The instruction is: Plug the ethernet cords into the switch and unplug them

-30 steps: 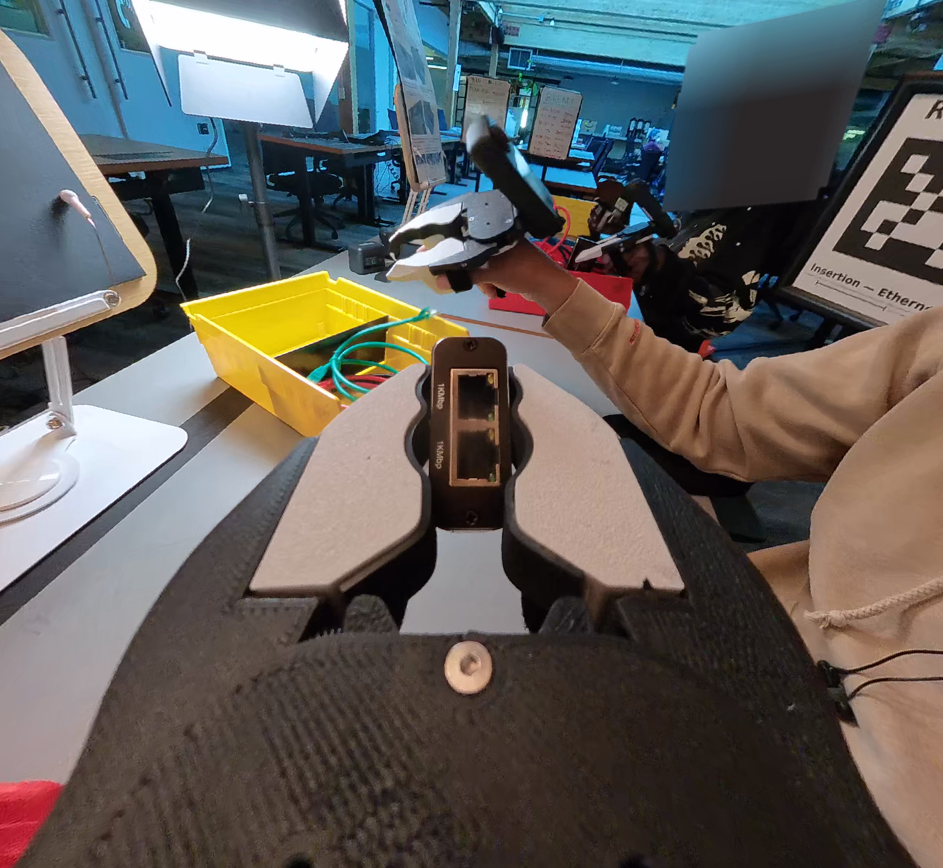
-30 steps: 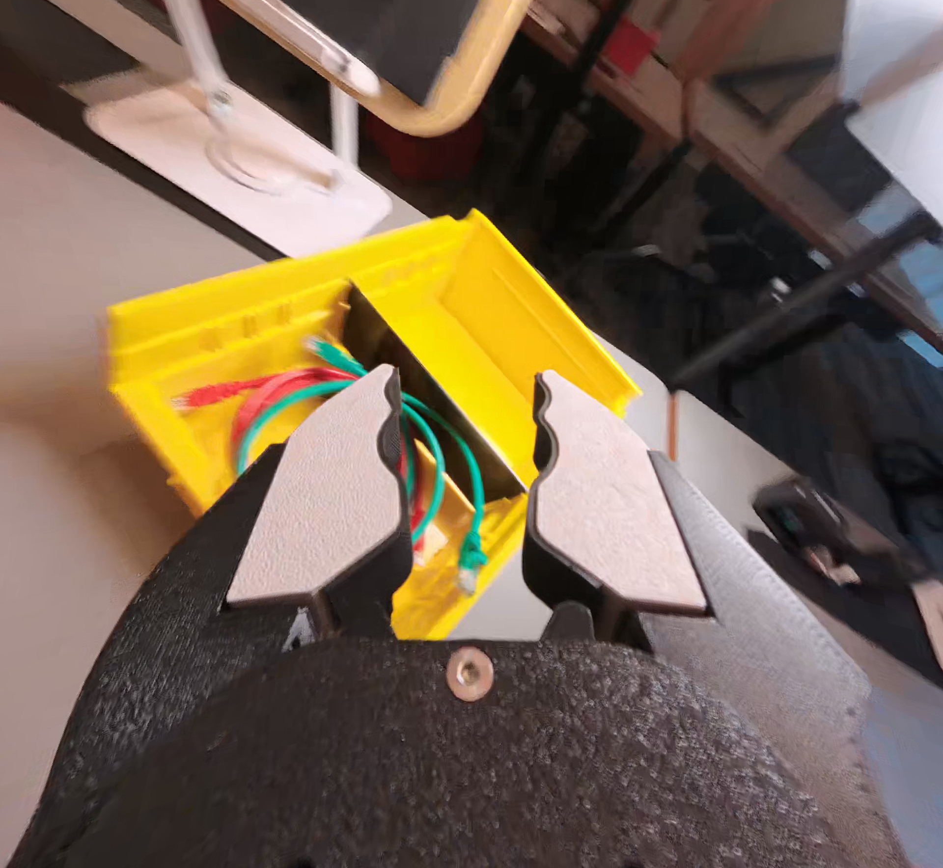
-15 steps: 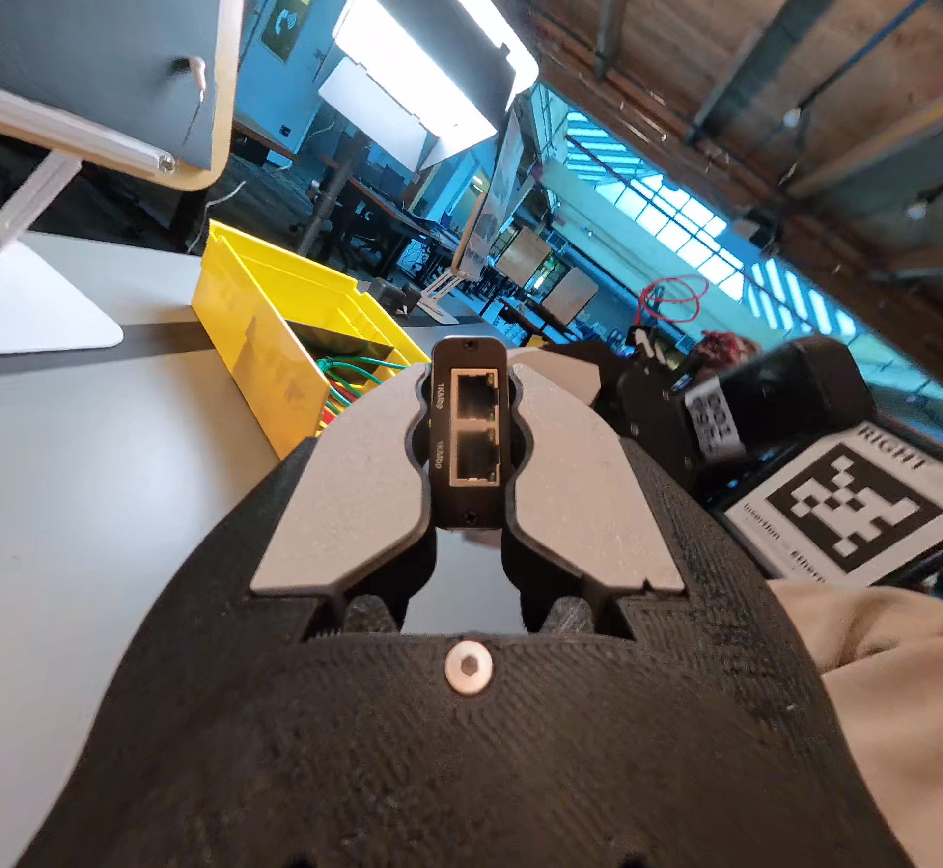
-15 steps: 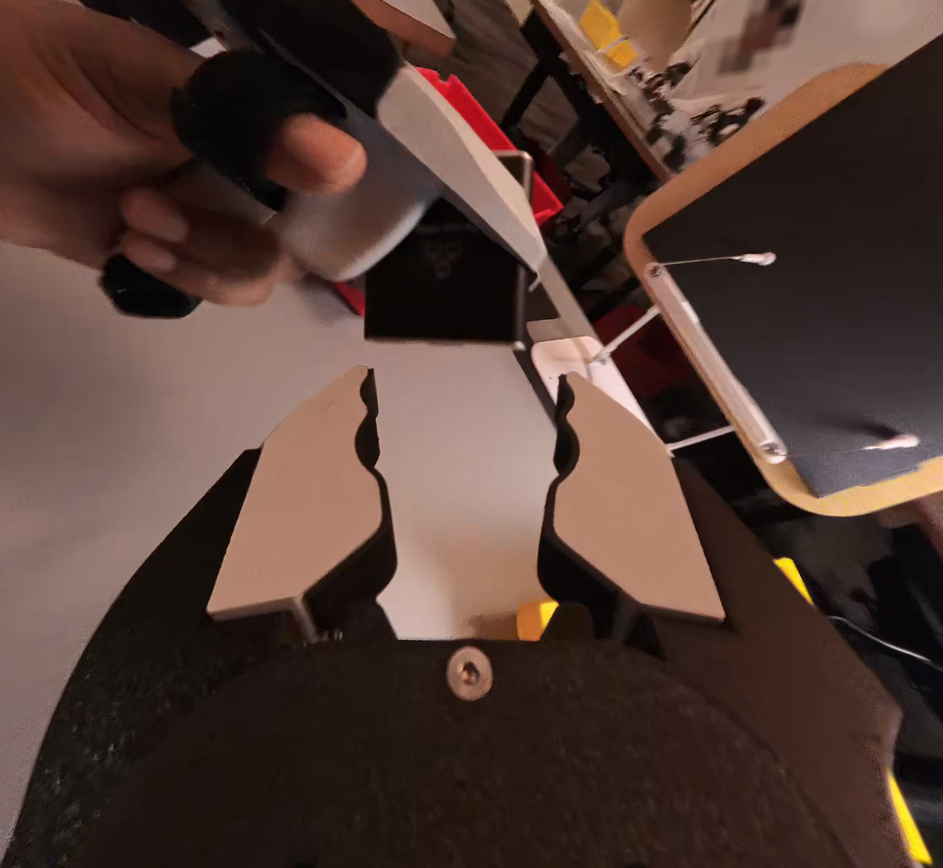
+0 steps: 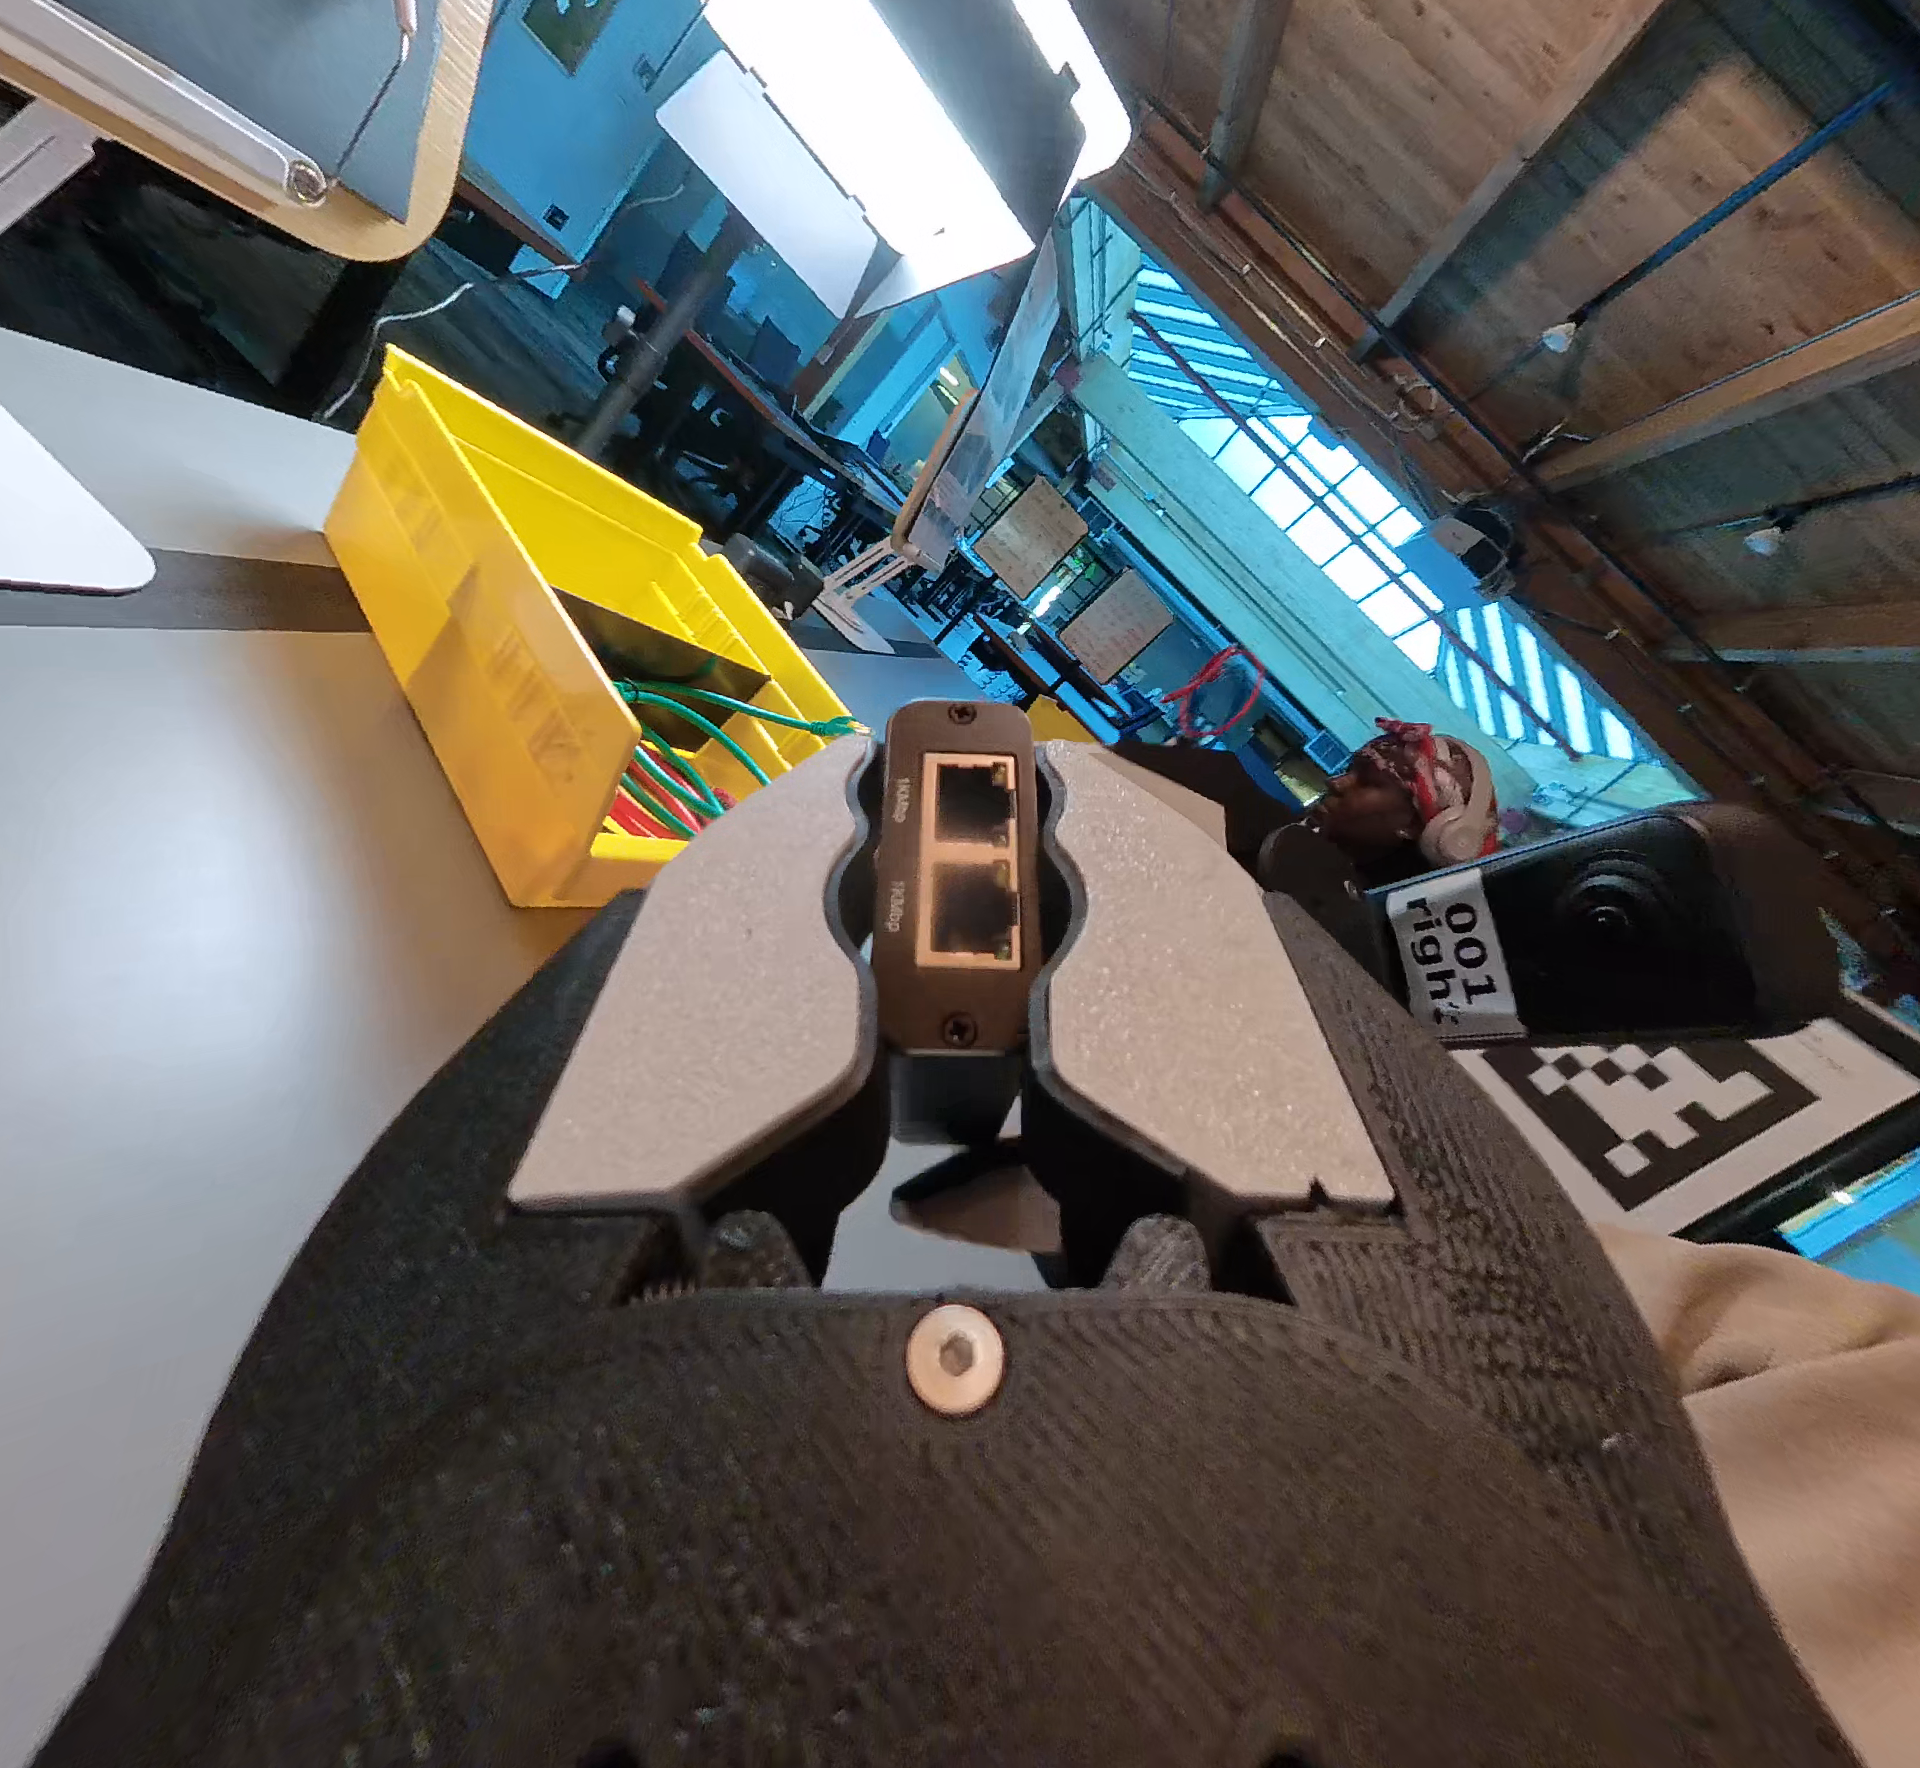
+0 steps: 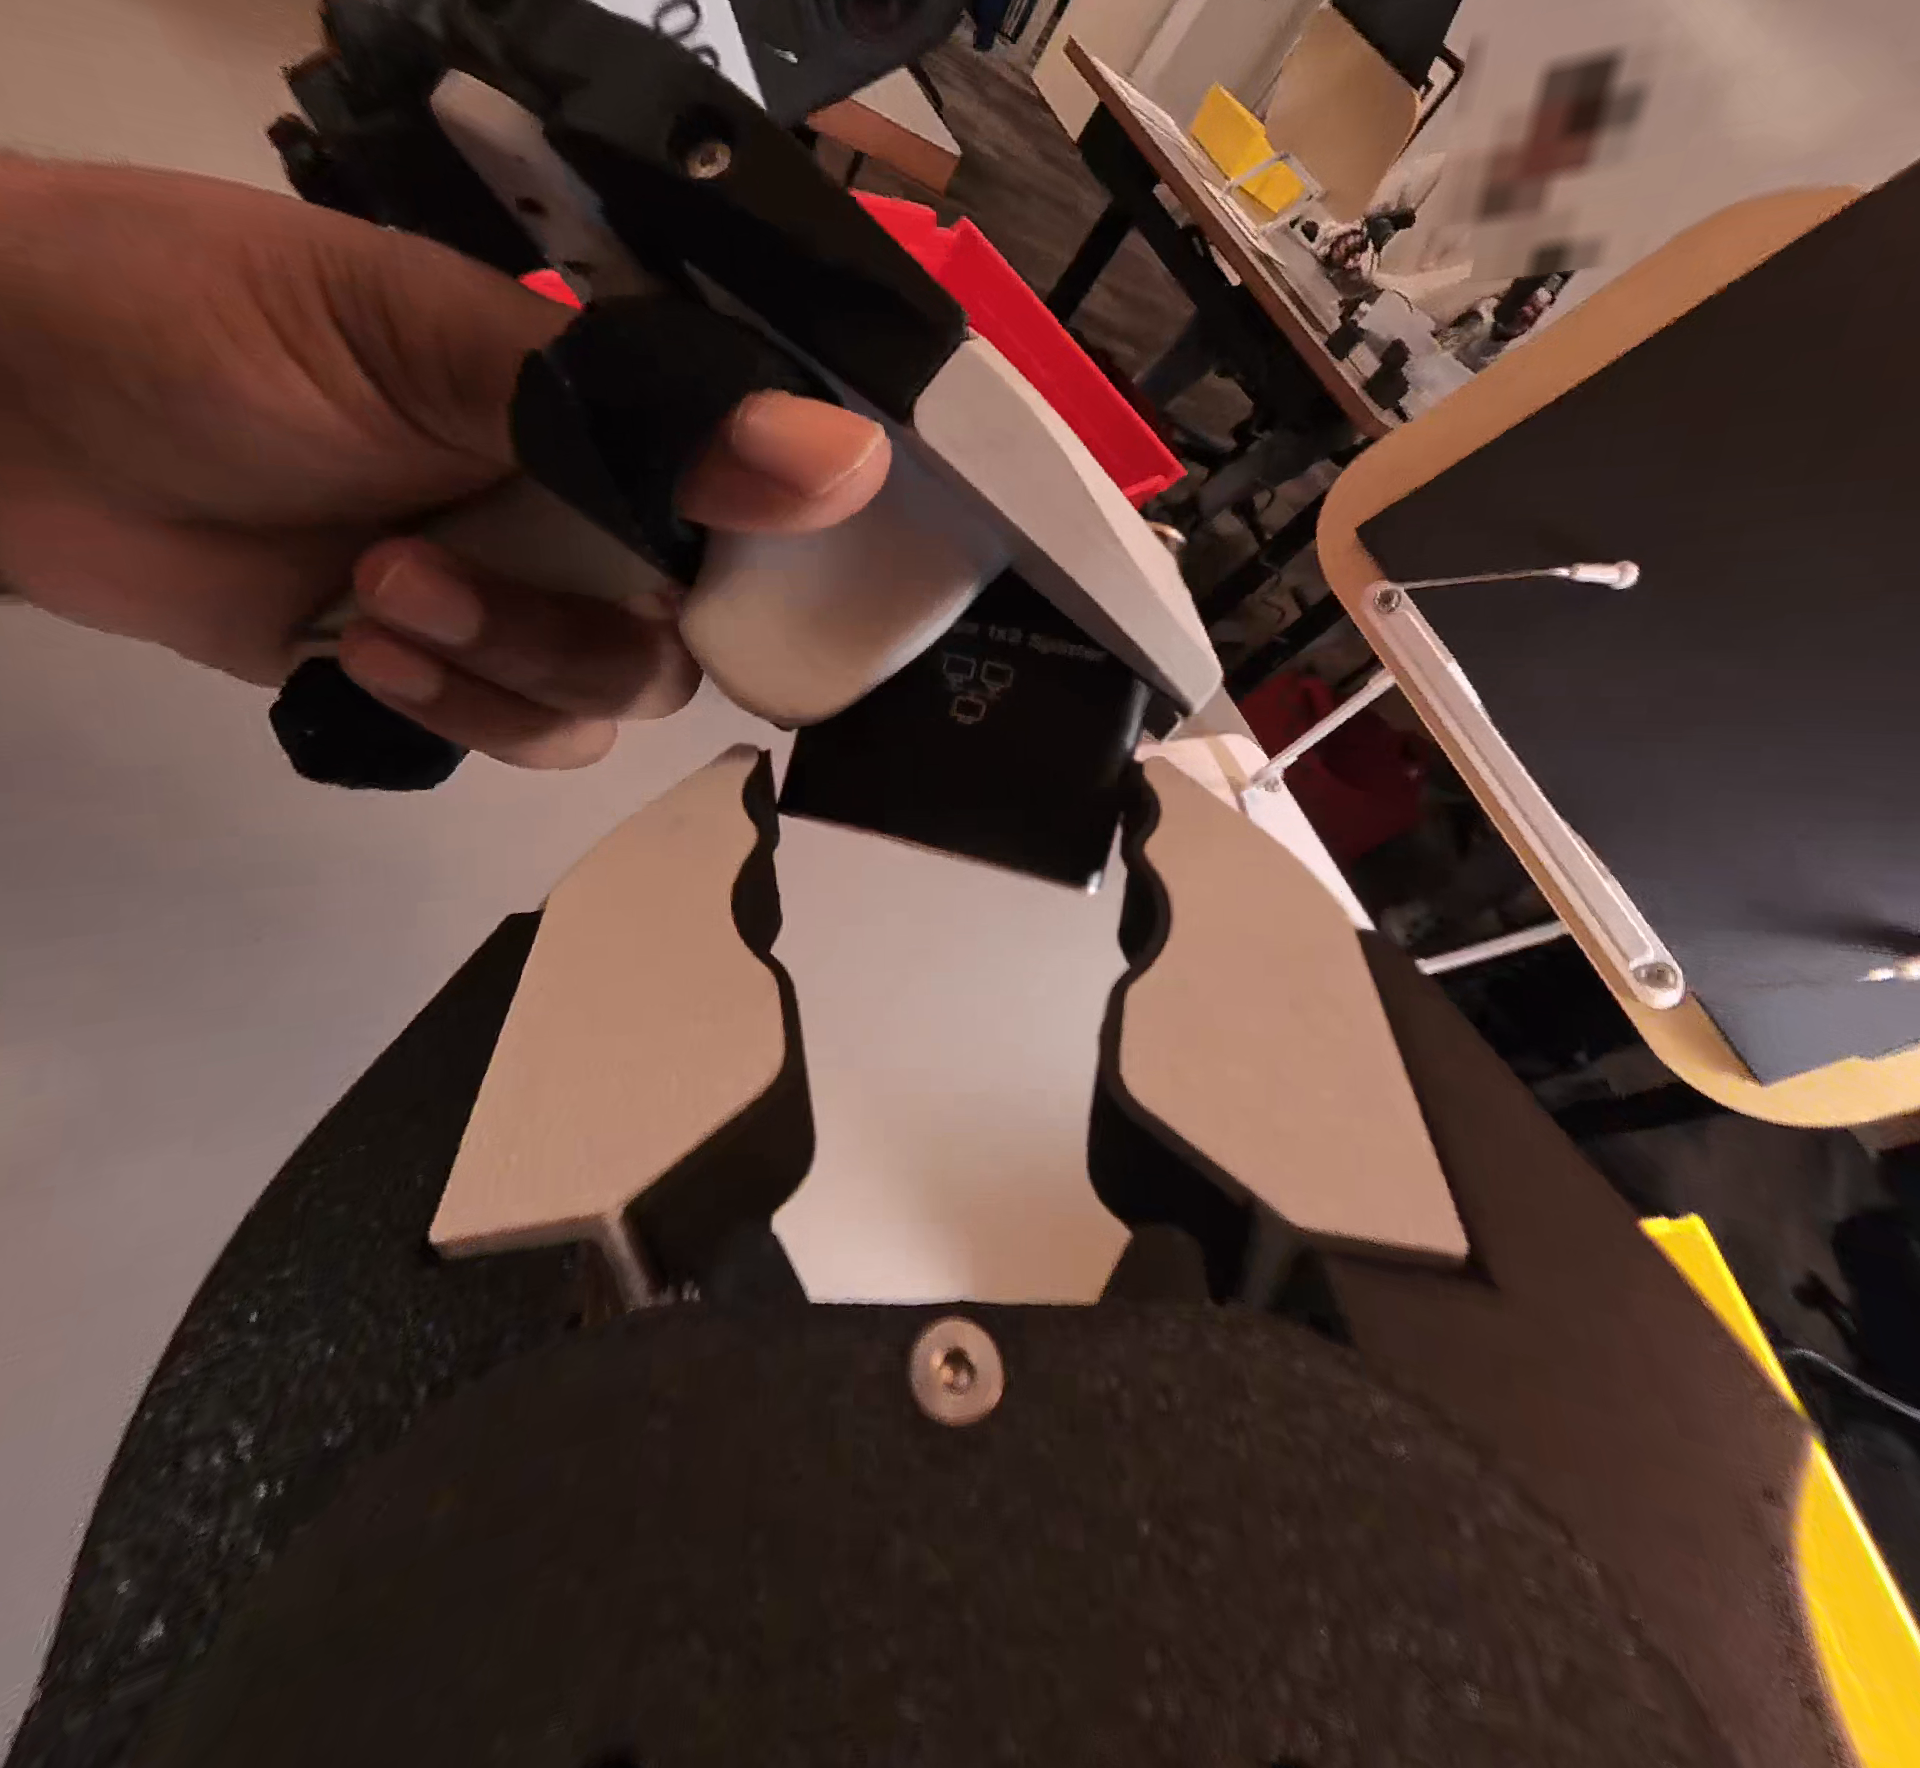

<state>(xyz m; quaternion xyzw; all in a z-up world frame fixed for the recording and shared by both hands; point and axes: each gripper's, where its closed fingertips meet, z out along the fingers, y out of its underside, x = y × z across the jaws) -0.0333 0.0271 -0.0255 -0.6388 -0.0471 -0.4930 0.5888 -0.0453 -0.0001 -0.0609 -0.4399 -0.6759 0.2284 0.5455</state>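
Left view, tool: left tool [image 5: 956,897] is clamped tight on the switch [image 5: 956,877], squeezing its two long sides. Both ports face away from the camera's end and both look empty.
Left view, cords: green and red cords [image 5: 686,773] are bundled in the yellow bin [image 5: 488,638] on the worktop [image 5: 187,887], far left of the switch. Nothing plugged yet.
Left view, other tool: part of the right tool's body shows at the right edge, close by.
Right view, tool: right tool [image 6: 945,825] has its jaws wide apart and holds nothing. The switch [image 6: 966,762] sits right at its tips, maybe brushing the right one, can't tell for sure.
Right view, hand: a hand [image 6: 343,482] grips the left tool [image 6: 1039,523], which pins the switch from above.
How I'd do it: looks like a handover or regrip, so I'd keep the left grip firm until the right jaws close squarely on the body, clear of the ports. Then go fetch a cord from the bin.
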